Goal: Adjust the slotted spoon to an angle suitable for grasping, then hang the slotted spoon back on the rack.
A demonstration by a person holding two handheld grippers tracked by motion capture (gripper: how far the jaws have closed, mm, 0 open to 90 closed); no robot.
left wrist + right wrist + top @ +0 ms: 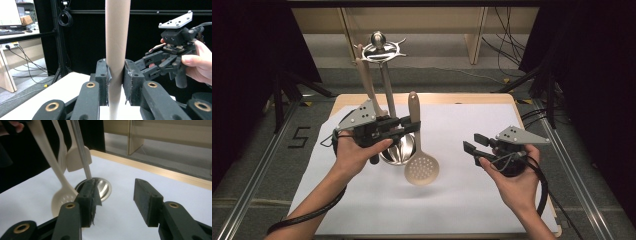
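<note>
My left gripper (408, 123) is clamped on the handle of the slotted spoon (420, 160), pads on both sides of the shaft roughly mid-length, as the left gripper view shows (115, 82). The spoon hangs near-vertical from the jaws: handle end sticking up above the gripper, perforated bowl below it, apparently just off the table (492, 210), judging by the shadow under it. Right gripper (473, 143) is empty, jaws spread wide, nothing between them, sitting well off to the side of the spoon; from the right gripper view the spoon bowl (63, 197) is ahead and left of its jaws, just beside the steel stand base (102, 187). Handling guess: spoon looks like a light, rigid wood or wood-composite piece, matte finish, so decent friction on the pads and not fragile. The handle is tapered and rounded, so it could pivot or creep down in the jaws if I swing it; bowl end is the heavier bit, so it wants to hang bowl-down. Best hold is where I've got it, on the thicker part of the shaft, squeezing across the flat faces. The utensil stand (382, 47) behind the left gripper already carries other tools (367, 85), so watch for knocking those; it looks like it could tip.
</note>
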